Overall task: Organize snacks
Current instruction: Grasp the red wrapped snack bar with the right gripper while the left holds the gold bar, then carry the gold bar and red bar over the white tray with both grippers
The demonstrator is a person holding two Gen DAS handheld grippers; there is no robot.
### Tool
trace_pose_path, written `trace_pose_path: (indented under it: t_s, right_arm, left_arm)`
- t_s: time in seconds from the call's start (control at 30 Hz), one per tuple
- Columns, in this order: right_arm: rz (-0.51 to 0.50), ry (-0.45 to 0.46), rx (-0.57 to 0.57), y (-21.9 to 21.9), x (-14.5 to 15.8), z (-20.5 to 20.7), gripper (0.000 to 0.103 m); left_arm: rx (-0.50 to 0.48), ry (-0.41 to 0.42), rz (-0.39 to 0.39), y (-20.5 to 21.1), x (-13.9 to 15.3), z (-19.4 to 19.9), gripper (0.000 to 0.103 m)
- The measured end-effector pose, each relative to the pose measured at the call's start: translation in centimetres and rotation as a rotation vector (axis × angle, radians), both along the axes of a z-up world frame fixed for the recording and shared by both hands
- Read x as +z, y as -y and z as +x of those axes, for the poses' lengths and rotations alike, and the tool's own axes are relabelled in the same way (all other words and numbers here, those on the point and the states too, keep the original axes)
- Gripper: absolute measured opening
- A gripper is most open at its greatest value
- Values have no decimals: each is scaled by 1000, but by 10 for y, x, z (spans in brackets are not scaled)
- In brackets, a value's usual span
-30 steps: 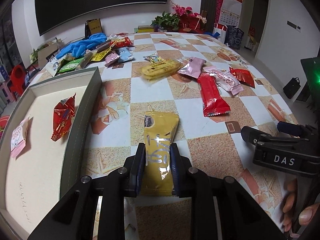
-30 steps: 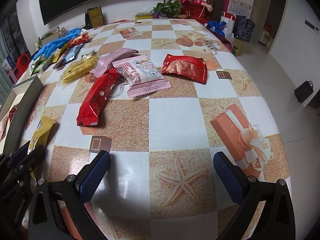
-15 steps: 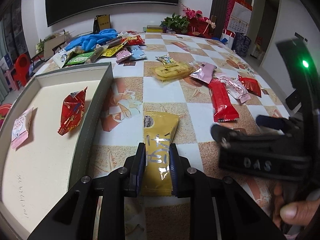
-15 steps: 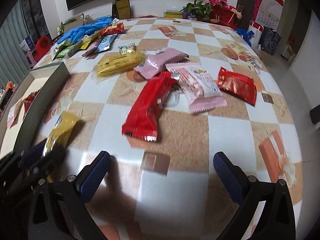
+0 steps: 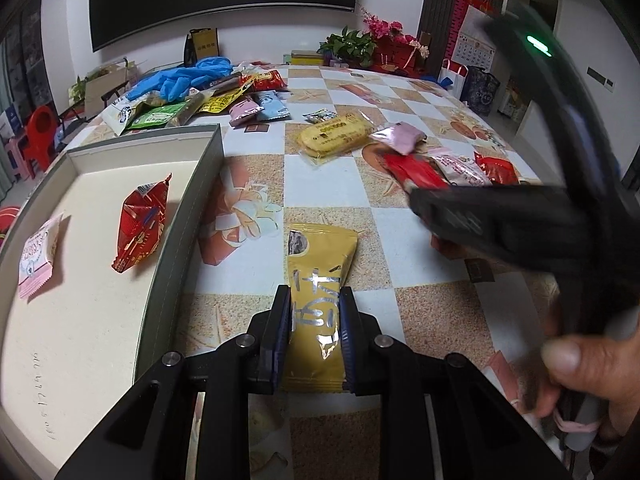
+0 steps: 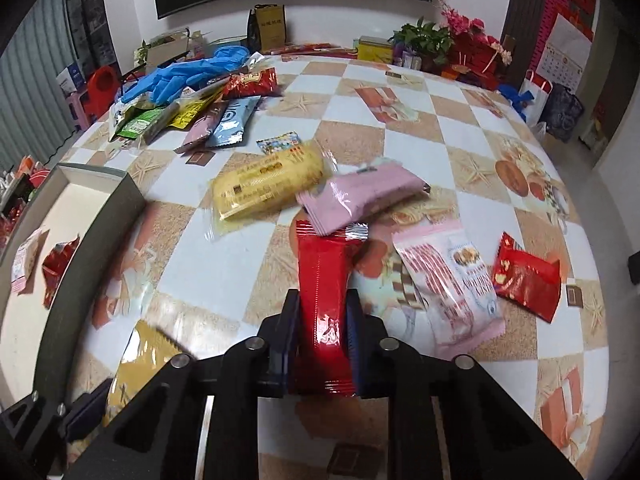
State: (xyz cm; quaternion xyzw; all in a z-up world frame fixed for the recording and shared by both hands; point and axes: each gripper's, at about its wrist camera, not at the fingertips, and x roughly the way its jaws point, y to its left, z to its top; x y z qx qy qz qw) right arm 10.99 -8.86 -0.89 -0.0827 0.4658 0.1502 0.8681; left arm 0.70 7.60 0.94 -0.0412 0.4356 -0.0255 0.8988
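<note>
The yellow snack packet (image 5: 318, 280) sits clamped at its near end between your left tool (image 5: 314, 320), its far end reaching forward over the desk (image 5: 256, 138), and the long red packet (image 6: 325, 292) is clamped the same way in your right tool (image 6: 322, 320). The grey tray (image 5: 188, 216), already holding two packets, lies left of the left tool. Lift each packet clear of the tray wall, then lay it flat on bare floor inside, and watch that the red packet's far end, tucked under the pink packet (image 6: 360, 196), slides out without dragging it.

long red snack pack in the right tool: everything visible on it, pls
The long red snack pack is a glossy, foil-like pillow wrapper with a lengthwise seam and crimped ends, plain red with no print legible. It lies lengthwise on the checkered tablecloth, pointing away from the camera. The right tool is shut on its near half. Its far end is tucked under the pink packet. No tear is visible.
</note>
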Motion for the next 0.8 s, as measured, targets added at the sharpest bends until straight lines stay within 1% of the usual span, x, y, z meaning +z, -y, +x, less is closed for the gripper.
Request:
trace_pose_path:
  t_s: [0.1, 0.17, 0.2, 0.3, 0.43, 0.57, 0.73, 0.8]
  right_arm:
    - [-3, 24, 8, 20, 1, -23, 21]
    - [18, 29, -5, 43, 2, -43, 21]
    - [27, 31, -16, 52, 2, -48, 21]
    - [47, 24, -39, 75, -1, -62, 22]
    - [20, 51, -17, 77, -2, -66, 22]
    - [41, 63, -10, 79, -3, -65, 22]
    - [99, 53, -26, 87, -3, -67, 22]
    - [156, 31, -32, 93, -2, -70, 22]
  left_arm:
    - [-5, 3, -21, -1, 0, 0, 25]
    - [-12, 3, -19, 1, 1, 0, 24]
    - [-18, 1, -7, 3, 1, 0, 24]
    - [-28, -7, 61, 15, 1, 2, 24]
    - [-34, -8, 109, 21, 0, 4, 24]
    - [-35, -6, 122, 23, -1, 3, 24]
    - [-35, -11, 117, 22, -1, 3, 24]
    - [-36, -28, 86, 19, 0, 2, 24]
